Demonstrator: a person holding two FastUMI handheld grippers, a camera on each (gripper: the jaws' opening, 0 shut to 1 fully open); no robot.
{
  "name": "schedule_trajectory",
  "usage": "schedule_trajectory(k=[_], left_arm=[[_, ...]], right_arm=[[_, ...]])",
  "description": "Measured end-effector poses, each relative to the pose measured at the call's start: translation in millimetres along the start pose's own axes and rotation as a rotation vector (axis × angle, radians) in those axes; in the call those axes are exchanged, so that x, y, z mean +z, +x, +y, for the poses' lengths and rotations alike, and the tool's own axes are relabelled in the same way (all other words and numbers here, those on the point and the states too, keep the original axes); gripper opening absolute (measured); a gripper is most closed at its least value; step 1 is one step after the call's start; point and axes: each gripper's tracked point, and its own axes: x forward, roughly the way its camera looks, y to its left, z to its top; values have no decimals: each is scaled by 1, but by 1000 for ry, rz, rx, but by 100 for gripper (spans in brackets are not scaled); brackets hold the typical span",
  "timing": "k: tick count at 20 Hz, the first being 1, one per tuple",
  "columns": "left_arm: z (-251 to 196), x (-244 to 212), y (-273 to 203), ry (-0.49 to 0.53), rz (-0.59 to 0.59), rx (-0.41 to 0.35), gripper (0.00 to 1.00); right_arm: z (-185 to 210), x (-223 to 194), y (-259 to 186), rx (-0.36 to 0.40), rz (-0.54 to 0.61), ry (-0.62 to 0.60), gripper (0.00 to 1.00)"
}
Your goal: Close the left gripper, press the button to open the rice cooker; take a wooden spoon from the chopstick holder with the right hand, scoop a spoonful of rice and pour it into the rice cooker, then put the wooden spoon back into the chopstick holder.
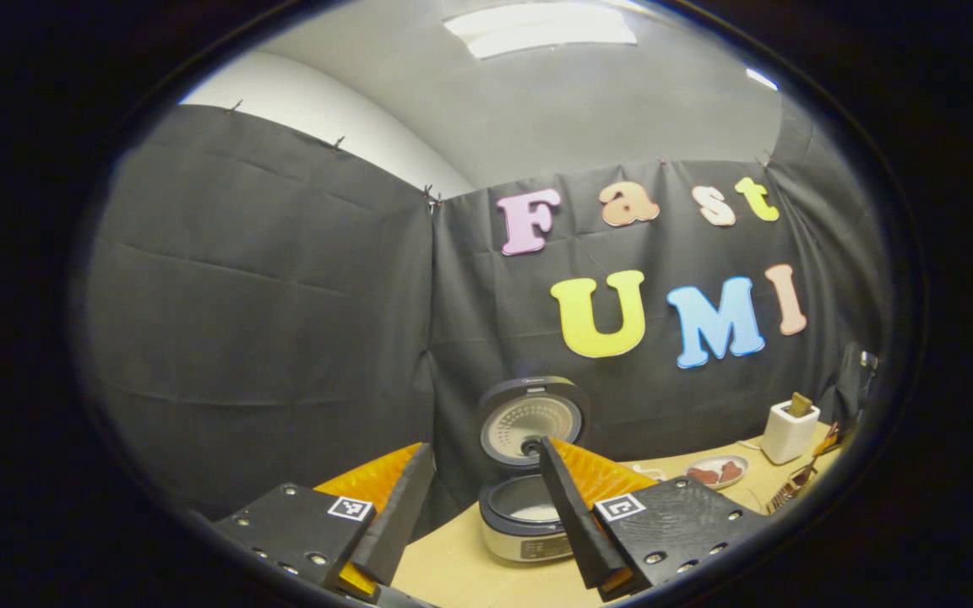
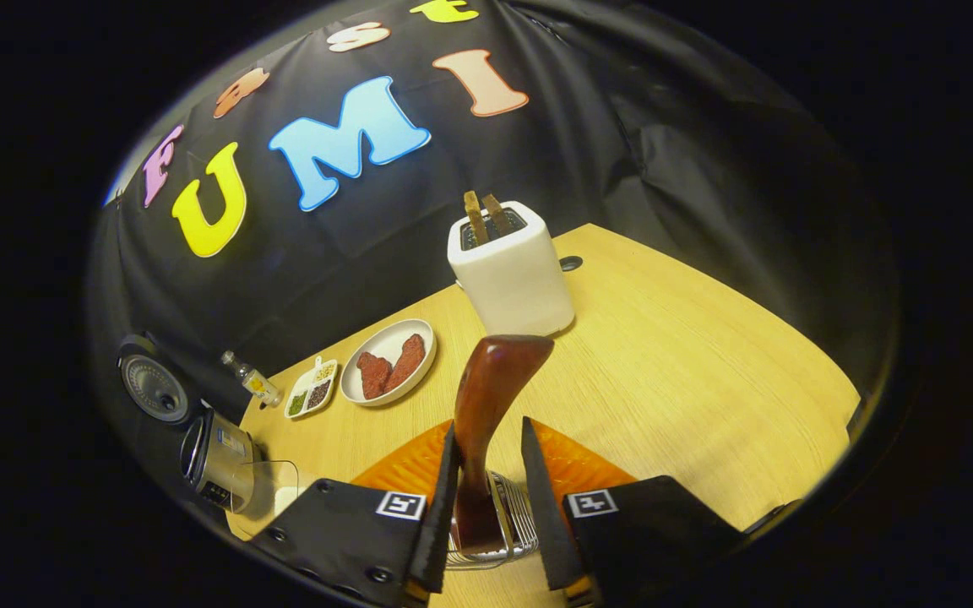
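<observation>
The rice cooker (image 1: 527, 528) stands on the table against the back cloth, its lid (image 1: 530, 420) raised and something white in the pot. My left gripper (image 1: 485, 447) hovers open in front of it, nothing between its fingers. In the right gripper view, a dark wooden spoon (image 2: 491, 388) stands upright in a wire chopstick holder (image 2: 510, 519). My right gripper (image 2: 489, 426) straddles the spoon. Its left finger (image 2: 446, 490) rests against the wood, while a gap separates the right finger (image 2: 537, 490) from it. The cooker (image 2: 218, 463) appears at the far left there.
A white toaster (image 2: 513, 274) with bread in it stands at the back. A plate of red meat (image 2: 387, 365), a divided seasoning dish (image 2: 311, 390) and a small bottle (image 2: 250, 380) lie between the toaster and the cooker. A clear container (image 2: 277, 494) sits beside the cooker.
</observation>
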Motion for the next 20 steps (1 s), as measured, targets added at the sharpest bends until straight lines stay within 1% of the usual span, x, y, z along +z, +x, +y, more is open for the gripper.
schedule_trajectory(k=[2,3,4,5,6,7,8,9,10,11,12,13,14,15,17,19,20], left_arm=[[0,-1,2,-4,2,1,78],[1,-1,1,-7,4,1,78],[1,-2,2,-10,6,1,78],[2,-3,3,-13,8,0,78],[3,-3,5,-16,10,-2,78],[2,-5,3,-19,14,-5,78],[2,-7,3,-20,17,-7,78],[3,-7,5,-21,18,-8,78],[3,-8,6,-24,20,-9,80],[2,-8,6,-28,20,-11,78],[3,-8,7,-34,22,-14,78],[4,-10,7,-38,23,-15,78],[5,-10,8,-43,23,-17,80],[4,-10,7,-47,23,-20,78],[3,-10,9,-55,21,-29,80],[1,-13,12,-63,22,-38,80],[1,-14,12,-67,24,-43,78]], right_arm=[[4,-7,-1,16,30,11,37],[4,-9,-6,22,41,8,46],[6,-9,5,24,26,29,37],[7,-6,0,23,33,28,21],[8,-6,-1,12,25,33,20],[9,-8,-5,18,30,31,15],[6,-6,-4,1,21,26,15],[11,-6,-6,9,18,12,7],[13,-4,-9,12,2,-9,7],[16,-2,-15,13,-12,-33,7],[19,4,-20,17,-29,-49,3],[23,11,-25,19,-54,-60,7],[27,19,-31,19,-76,-71,3],[32,27,-36,18,-98,-86,7],[42,43,-49,28,-145,-114,7],[55,59,-61,45,-188,-129,7],[63,64,-67,58,-205,-134,7]])
